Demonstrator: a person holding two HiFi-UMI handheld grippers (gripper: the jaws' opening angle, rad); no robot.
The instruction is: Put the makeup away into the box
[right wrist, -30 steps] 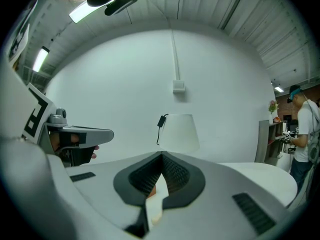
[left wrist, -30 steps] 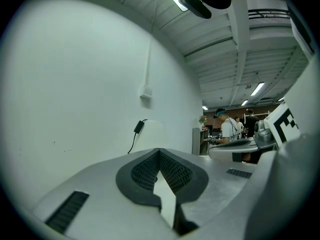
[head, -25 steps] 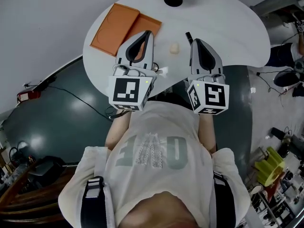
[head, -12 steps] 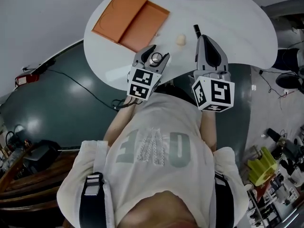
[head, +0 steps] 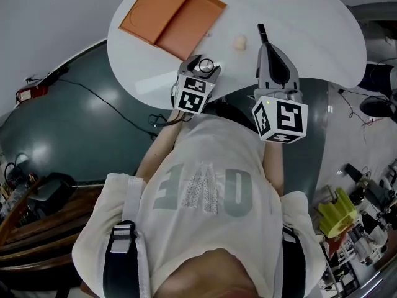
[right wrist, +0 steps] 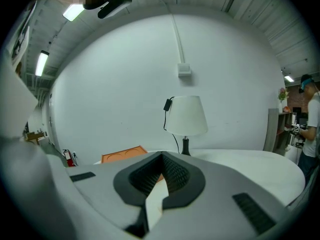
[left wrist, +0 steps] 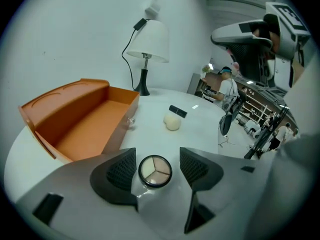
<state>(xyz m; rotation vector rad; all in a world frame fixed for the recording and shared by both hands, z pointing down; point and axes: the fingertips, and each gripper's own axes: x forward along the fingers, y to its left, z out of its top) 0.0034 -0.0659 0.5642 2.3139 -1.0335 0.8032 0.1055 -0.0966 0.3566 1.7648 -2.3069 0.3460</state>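
A round compact (left wrist: 155, 170) with three pale shades lies on the white table (head: 298, 17) near its front edge. My left gripper (left wrist: 157, 165) stands around it, angled down. Its jaws are opening, with a gap on each side of the compact (head: 206, 65). The open orange box (head: 167, 14) lies at the table's back left, beyond the left gripper (head: 201, 68). A beige puff (left wrist: 172, 122) and a small black tube (left wrist: 178, 111) rest further back. My right gripper (head: 263, 39) hovers to the right, shut and empty; its jaws (right wrist: 161, 158) meet at the tip.
A white lamp (left wrist: 147, 44) stands at the back of the table, its cord running up the wall. The puff (head: 239, 41) lies between the two grippers. Cables trail across the dark floor (head: 74, 135) on the left. Shelves and a person stand far right.
My left gripper has dropped from high over the box to the table's front edge and opened from shut; the compact now shows between its jaws. The right gripper sank slightly.
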